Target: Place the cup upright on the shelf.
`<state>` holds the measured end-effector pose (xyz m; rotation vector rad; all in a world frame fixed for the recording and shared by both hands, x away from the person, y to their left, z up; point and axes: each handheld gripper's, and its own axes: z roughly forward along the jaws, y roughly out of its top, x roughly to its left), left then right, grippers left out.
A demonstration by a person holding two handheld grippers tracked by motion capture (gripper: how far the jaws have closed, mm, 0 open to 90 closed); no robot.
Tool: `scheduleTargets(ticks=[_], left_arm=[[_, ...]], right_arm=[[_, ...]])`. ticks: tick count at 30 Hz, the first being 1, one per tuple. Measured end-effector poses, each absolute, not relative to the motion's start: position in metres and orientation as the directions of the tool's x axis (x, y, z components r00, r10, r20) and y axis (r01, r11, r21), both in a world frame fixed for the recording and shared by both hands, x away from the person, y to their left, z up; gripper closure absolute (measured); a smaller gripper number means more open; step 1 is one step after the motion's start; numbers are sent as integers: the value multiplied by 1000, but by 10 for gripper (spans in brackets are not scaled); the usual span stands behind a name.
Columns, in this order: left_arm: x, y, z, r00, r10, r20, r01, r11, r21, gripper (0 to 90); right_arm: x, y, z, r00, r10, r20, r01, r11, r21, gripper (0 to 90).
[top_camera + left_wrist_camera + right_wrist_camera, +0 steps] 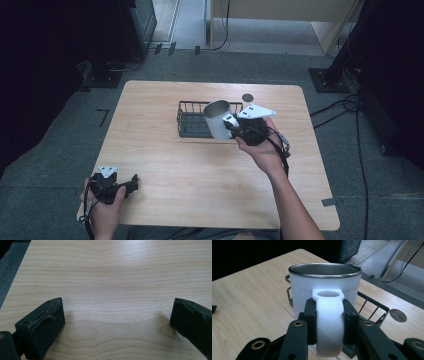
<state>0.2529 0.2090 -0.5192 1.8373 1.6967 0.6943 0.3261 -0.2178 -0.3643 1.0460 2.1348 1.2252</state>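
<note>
One white mug (pixel 218 119) with a shiny metal rim hangs by its handle in my right claw (pixel 234 125), over one black wire basket (pixel 189 122), my left claw (pixel 131 184) wide.

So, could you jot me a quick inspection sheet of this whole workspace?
Surface: wooden table, bare wood around the basket.
Job's things: white mug held by its handle, above the black wire basket.
Clutter: nothing seen.
Grippers: right hand-held gripper shut on the handle; left hand-held gripper open over the wood.
Cables: one trails from each gripper; others lie on the floor.
Surroundings: grey floor, dark equipment.
</note>
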Motion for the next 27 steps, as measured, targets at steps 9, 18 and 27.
scheduleTargets(ticks=[9, 18, 27], left_arm=[[253, 209, -519, 75, 997, 12, 719, -62, 692, 0], [253, 209, -519, 75, 997, 11, 719, -62, 693, 0], [253, 209, -519, 75, 997, 12, 720, -63, 691, 0]], right_arm=[[335, -212, -353, -612, 791, -25, 362, 307, 880, 717], [355, -204, -348, -610, 792, -25, 364, 308, 879, 718], [376, -195, -346, -608, 793, -34, 363, 316, 877, 718]])
